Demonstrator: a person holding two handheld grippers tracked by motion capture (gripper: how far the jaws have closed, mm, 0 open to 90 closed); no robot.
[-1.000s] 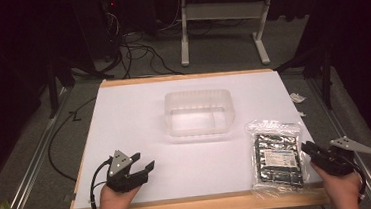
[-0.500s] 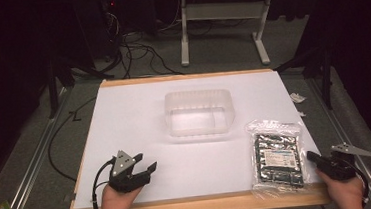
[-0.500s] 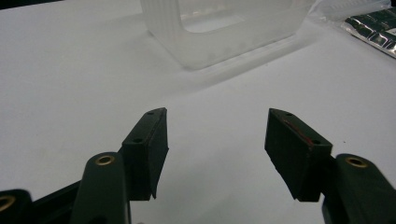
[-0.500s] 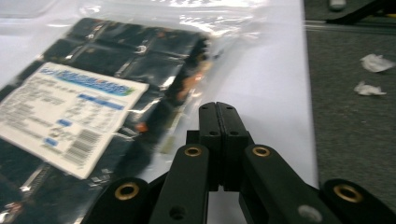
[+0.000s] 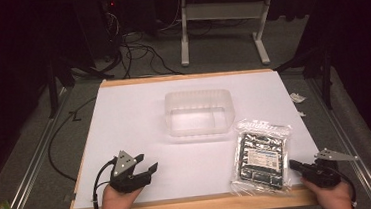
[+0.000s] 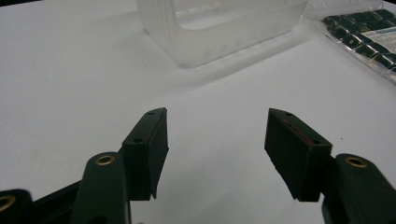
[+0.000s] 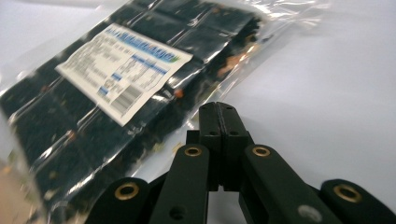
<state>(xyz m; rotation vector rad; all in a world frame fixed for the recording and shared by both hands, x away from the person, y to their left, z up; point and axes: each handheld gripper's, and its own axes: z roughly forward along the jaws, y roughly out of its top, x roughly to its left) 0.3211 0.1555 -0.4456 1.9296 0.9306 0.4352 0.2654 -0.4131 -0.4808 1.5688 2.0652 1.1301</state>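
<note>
Although both grippers sit at the near edge of the table (image 5: 123, 104), neither has hold of anything. One clear plastic packet (image 5: 262, 153) of dark pieces, bearing a white printed label (image 7: 123, 70), lies flat at the near right of the white surface, just right of and nearer than the single translucent container (image 5: 199, 112) standing mid-table. The right gripper (image 7: 218, 116) rests just beside the packet's near right edge, its jaws pressed together with nothing between them. The left gripper (image 6: 215, 140) waits at the near left, well apart from the packet, jaws spread wide and empty, pointing toward the container. Judged by appearance, the packet is light, limp and slick: the film crinkles and would likely sag and slide under a loose pinch. The flat sealed margin along an edge looks the soundest place to grip, rather than the bulging filled middle. Count: one packet, one container, two grippers.
</note>
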